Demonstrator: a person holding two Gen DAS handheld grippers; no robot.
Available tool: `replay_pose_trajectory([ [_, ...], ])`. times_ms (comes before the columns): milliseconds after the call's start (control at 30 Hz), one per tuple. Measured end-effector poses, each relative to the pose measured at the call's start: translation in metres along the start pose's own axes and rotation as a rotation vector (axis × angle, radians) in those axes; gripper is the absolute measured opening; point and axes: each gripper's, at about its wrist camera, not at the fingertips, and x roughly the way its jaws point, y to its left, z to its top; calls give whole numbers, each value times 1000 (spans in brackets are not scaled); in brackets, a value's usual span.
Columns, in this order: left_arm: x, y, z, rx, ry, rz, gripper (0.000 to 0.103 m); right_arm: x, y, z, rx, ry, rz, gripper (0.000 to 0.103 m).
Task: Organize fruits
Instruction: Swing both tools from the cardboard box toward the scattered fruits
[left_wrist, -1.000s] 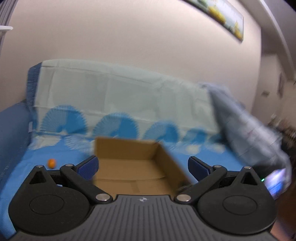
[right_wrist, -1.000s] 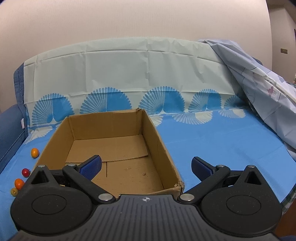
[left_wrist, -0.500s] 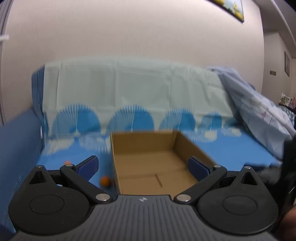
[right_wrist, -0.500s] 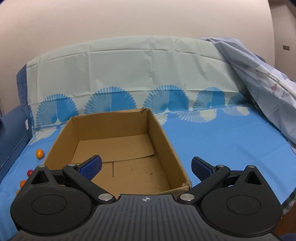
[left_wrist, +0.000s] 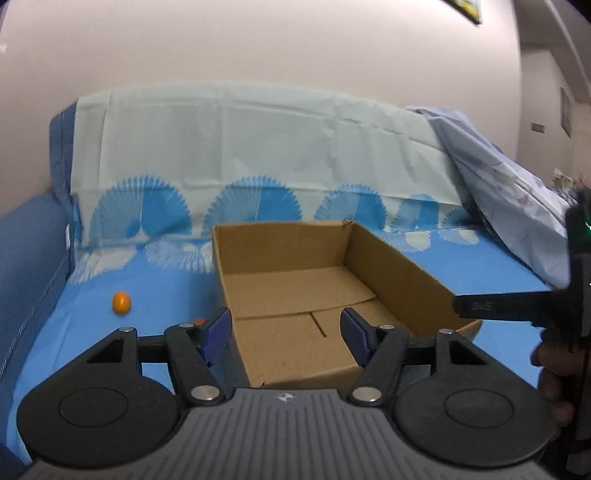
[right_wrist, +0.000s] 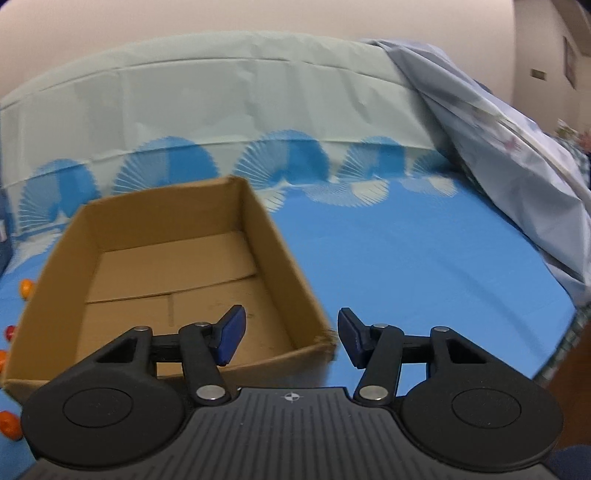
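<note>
Both grippers, left (left_wrist: 284, 334) and right (right_wrist: 290, 334), released. Orange fruit (left_wrist: 121, 302) beside box (left_wrist: 399, 269) in left view; several fruits (right_wrist: 26, 288) at right view's edge.

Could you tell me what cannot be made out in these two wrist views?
- Left wrist view: a second orange fruit is mostly hidden behind the left gripper; only a sliver shows.
- Right wrist view: the small fruits left of the cardboard box are cut by the frame edge, so their count is unclear.
- Right wrist view: motion blur smears the box's near corner.
- Neither view shows the box's outer far side.
</note>
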Motion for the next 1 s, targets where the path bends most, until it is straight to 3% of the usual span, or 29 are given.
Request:
replay_pose_trajectory([
  [233,14,0,0,-12,36,-15,71,21,-16,-7,31,39,-67,58],
  [433,22,-1,-4,-18,55,-28,71,16,-26,-7,39,19,-98,36],
  [567,26,-4,-6,-17,63,-32,71,13,-28,-6,37,6,-98,36],
  [600,27,-5,-6,-15,64,-32,71,13,-29,-6,42,4,-97,38],
  [667,27,-4,-7,-13,67,-38,71,14,-31,-4,57,15,-77,61],
  [733,28,-5,-8,-9,69,-36,71,18,-34,-4,70,41,-65,74],
  [833,29,-2,-10,-5,80,-42,72,23,-40,-2,89,59,-92,76],
  [900,31,-3,-11,-1,90,-43,74,26,-44,-1,101,60,-92,67],
  [967,32,-2,-12,0,97,-52,75,25,-46,-1,109,54,-55,44],
  [1000,33,-3,-13,2,101,-56,75,25,-45,-1,103,49,-33,38],
])
